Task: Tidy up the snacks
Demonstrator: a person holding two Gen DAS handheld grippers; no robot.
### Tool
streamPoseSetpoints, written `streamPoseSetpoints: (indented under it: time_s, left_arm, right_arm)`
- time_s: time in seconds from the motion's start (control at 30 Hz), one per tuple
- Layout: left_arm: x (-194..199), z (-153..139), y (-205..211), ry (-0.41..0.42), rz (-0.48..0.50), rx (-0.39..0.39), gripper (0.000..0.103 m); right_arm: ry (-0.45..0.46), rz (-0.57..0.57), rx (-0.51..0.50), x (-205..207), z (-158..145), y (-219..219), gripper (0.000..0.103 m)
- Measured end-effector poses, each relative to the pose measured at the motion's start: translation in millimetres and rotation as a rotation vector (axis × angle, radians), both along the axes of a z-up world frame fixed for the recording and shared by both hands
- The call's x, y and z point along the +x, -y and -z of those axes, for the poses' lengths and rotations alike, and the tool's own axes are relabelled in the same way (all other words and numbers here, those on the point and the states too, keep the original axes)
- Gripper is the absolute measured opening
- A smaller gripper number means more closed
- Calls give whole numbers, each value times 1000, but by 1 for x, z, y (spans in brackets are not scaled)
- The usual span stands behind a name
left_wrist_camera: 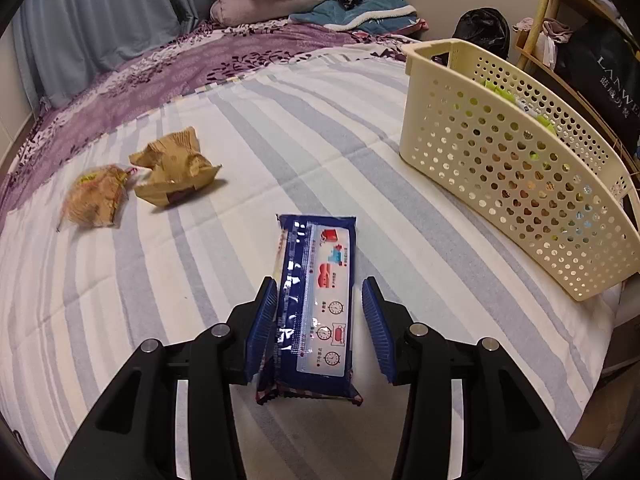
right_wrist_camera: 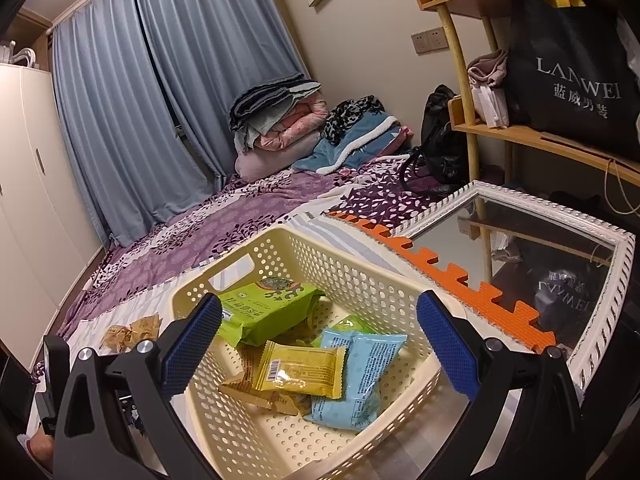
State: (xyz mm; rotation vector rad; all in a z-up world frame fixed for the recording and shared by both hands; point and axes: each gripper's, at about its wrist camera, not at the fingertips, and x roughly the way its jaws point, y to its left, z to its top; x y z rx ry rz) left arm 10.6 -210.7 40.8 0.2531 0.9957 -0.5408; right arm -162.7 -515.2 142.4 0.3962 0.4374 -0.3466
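Far left on the striped sheet (left_wrist_camera: 120,320), two crumpled tan snack bags (left_wrist_camera: 176,168) lie loose. They look feather-light and crushable, so pinch those at a seam.

In the middle, your left gripper (left_wrist_camera: 320,280) has its jaws drawn narrow around the blue snack packet (left_wrist_camera: 316,300), taken lengthwise across its width. The left pad sits flat on the edge, but a sliver of sheet shows by the right one, so I'd judge the grip light. The film looks glossy and slippery, and the contents possibly brittle.

To the right stands the cream perforated basket (left_wrist_camera: 500,152), already holding packets. Your right gripper (right_wrist_camera: 320,298) hangs over it, wide and empty.
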Motion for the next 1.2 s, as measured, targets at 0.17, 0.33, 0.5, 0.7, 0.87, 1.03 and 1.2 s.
streamPoseSetpoints:
  time_s: [0.17, 0.33, 0.5, 0.7, 0.87, 1.03, 1.2]
  left_arm:
    - [2, 4, 2, 15, 2, 10, 46]
    - [6, 9, 1, 9, -4, 14, 48]
    - [7, 20, 1, -8, -2, 18, 49]
    - [6, 14, -2, -3, -22, -10, 45]
    - [-3, -17, 2, 62, -10, -50, 45]
    - [-11, -60, 19, 133, 29, -100, 45]
    - [-21, -97, 46, 183, 102, -158, 45]
  right_arm:
    - [-7, -9, 0, 2, 2, -3, 97]
    - [-9, -13, -3, 4, 2, -5, 97]
    - [-9, -9, 2, 3, 3, -5, 97]
    - [-6, -6, -1, 1, 3, -4, 97]
    - [5, 5, 2, -2, 2, -2, 97]
    - [11, 13, 6, -5, 3, 1, 97]
    - [18, 28, 15, -11, 3, 7, 97]
